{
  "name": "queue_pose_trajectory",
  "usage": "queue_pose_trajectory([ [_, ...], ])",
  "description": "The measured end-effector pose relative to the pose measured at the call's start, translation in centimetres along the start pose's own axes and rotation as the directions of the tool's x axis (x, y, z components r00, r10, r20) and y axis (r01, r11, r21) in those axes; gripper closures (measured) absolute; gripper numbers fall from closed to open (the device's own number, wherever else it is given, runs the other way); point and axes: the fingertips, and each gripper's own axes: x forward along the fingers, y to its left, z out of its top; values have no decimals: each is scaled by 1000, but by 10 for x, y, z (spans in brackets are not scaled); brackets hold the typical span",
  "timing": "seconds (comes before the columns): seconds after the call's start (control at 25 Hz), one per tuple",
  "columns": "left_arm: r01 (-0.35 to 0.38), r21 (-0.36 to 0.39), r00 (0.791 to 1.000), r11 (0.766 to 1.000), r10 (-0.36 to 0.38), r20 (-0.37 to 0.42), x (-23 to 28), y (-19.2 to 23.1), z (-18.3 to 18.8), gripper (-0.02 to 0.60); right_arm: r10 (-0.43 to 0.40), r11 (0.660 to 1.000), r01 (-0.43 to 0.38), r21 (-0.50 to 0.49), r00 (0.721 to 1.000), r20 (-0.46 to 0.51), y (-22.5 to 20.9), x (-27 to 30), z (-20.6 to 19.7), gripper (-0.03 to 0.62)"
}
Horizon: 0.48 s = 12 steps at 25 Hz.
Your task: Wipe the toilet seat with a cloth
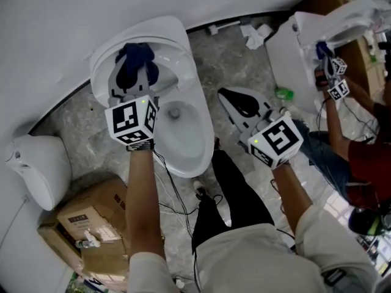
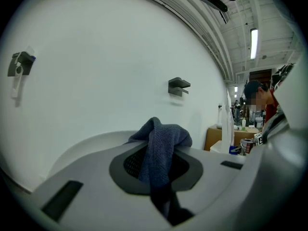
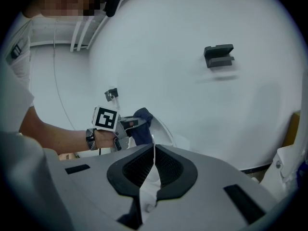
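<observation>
Nearest was the person's black trouser leg, planted just beside the toilet. At 9 o'clock sat a loose white ceramic fixture, with a cardboard box at 8 o'clock and cables trailing between box and bowl. At 11 o'clock the left gripper had its jaws clamped on the dark blue cloth, held over the raised lid. At 1 o'clock the right gripper hung closed and empty above the floor. At 2 o'clock another person worked at a second toilet.
</observation>
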Motion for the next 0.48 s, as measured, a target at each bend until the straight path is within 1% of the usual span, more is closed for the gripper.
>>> queue_pose_trajectory([
  [0.24,73,-60,997,996,-73,1,-5,-30,-4,541,39,999,-39,-36,999,6,-12,18,23,563],
  [0.36,76,-80,997,994,-76,4,-20,-37,-4,541,80,995,-79,-66,997,13,-14,36,36,563],
  [0.48,68,-110,998,992,-67,8,-39,-34,-2,541,118,989,-116,-93,993,16,-15,57,48,563],
])
